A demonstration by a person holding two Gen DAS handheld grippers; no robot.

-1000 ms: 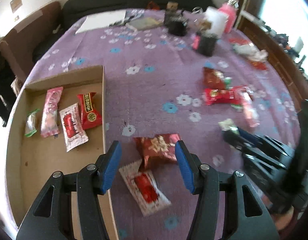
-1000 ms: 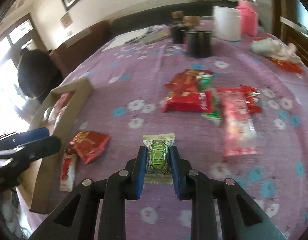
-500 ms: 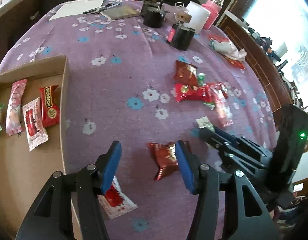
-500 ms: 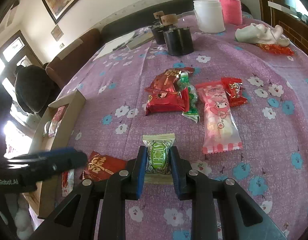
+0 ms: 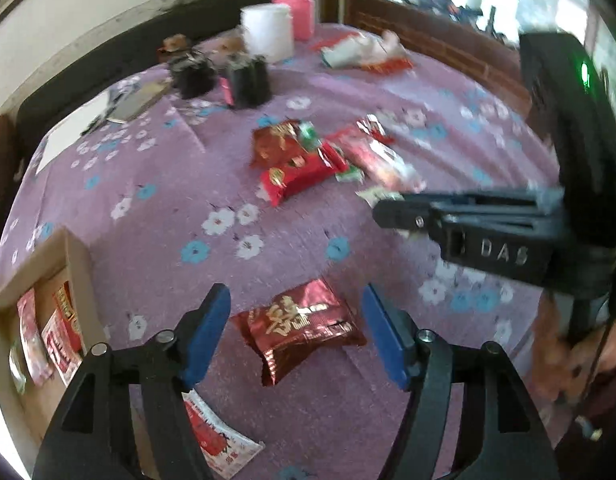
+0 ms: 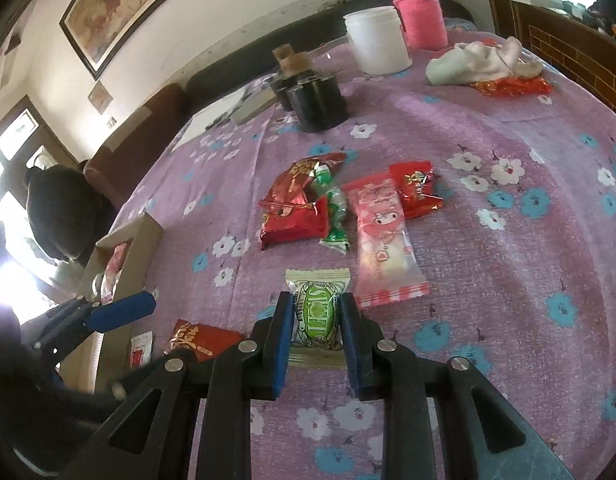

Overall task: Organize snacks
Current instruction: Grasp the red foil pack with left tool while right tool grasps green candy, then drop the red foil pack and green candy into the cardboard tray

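My left gripper (image 5: 295, 328) is open, its blue pads either side of a dark red foil snack packet (image 5: 299, 326) lying on the purple cloth. A red-and-white packet (image 5: 217, 440) lies under its left finger. My right gripper (image 6: 316, 320) is shut on a green-and-white candy (image 6: 316, 314), held above the cloth. It also shows in the left wrist view (image 5: 392, 208) at the right. A pile of snacks (image 6: 308, 204) lies mid-table with a pink packet (image 6: 384, 236). A cardboard box (image 5: 77, 264) at the left holds several packets.
Black jars (image 6: 316, 100), a white tub (image 6: 378, 40), a pink bottle (image 6: 420, 12) and a crumpled cloth (image 6: 480, 62) stand at the table's far side. Papers (image 5: 71, 132) lie at the far left. A dark sofa lies beyond.
My left gripper swung right, away from the box, and now has the dark red packet between its open pads. My right gripper kept the candy and moved closer to the left one.
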